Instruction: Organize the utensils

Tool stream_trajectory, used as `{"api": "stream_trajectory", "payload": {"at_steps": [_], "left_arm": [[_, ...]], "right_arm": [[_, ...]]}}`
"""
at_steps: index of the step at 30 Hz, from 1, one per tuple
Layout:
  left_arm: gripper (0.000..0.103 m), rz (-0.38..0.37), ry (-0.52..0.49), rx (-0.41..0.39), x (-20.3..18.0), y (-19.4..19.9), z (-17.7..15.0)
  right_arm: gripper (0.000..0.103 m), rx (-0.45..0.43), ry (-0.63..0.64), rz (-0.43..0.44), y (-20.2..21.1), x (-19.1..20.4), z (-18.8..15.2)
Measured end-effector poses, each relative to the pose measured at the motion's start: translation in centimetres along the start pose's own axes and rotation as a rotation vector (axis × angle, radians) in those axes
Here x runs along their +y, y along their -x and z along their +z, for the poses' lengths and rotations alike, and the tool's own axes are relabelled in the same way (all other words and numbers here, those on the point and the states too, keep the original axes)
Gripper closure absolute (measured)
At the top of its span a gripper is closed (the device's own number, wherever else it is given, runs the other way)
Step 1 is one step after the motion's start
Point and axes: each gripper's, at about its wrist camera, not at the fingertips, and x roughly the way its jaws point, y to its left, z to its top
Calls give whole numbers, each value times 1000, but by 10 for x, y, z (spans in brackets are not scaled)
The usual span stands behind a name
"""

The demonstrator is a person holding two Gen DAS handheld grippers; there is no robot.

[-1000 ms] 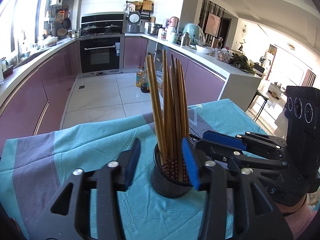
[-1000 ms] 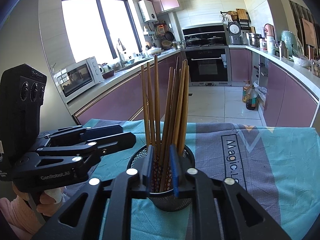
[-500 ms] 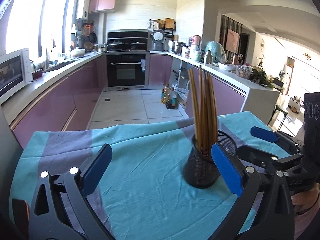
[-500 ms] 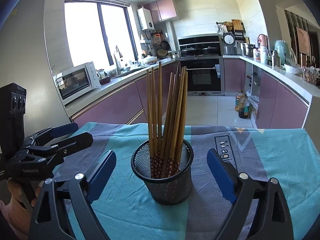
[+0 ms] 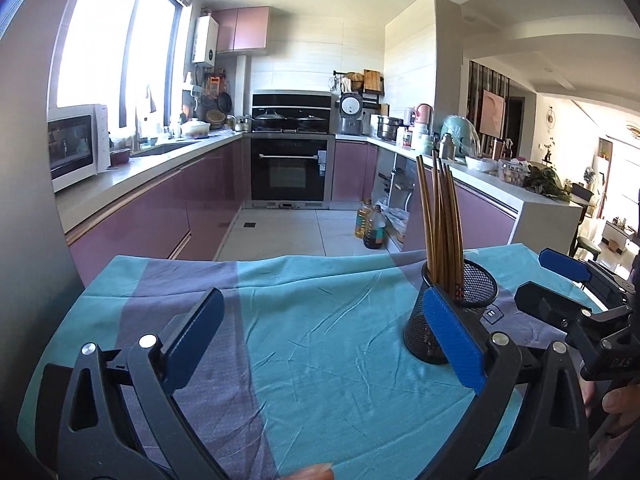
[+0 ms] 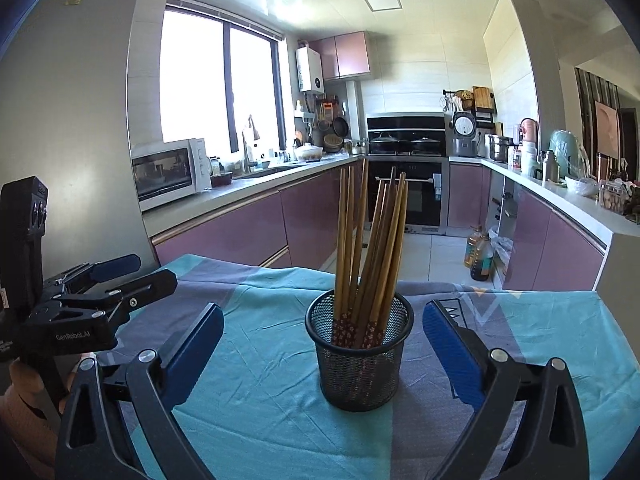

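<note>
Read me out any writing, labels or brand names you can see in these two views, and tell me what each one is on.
"GenRoboLAI": white letters on the side of the left gripper, in the right wrist view.
"DAS", partly hidden: on the right gripper, in the left wrist view.
Print on the tablecloth: hidden by a finger, unreadable.
Appliance labels: too small to read.

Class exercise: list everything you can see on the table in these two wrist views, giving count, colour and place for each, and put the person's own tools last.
Tablecloth: one, teal with grey-purple bands, covering the table.
Mesh cup: one, black, upright on the cloth, mid-table.
Chopsticks: a bundle, exact count unclear, brown with patterned lower ends, standing in the cup.
Left gripper: one, black with blue pads, open, nothing between them, cup beside its right pad.
Right gripper: one, same colours, open, pads clear of the cup.
</note>
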Motion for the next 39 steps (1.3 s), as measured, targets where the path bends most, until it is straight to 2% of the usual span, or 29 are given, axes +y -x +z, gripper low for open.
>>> {"api": "stream_trajectory", "payload": {"at_steps": [14, 39], "left_arm": [[5, 56, -21, -94, 0, 40, -17], [5, 84, -43, -132, -12, 53, -20]], "right_arm": [[7, -38, 9, -27, 11, 13, -12], [7, -64, -6, -40, 20, 11, -15]]}}
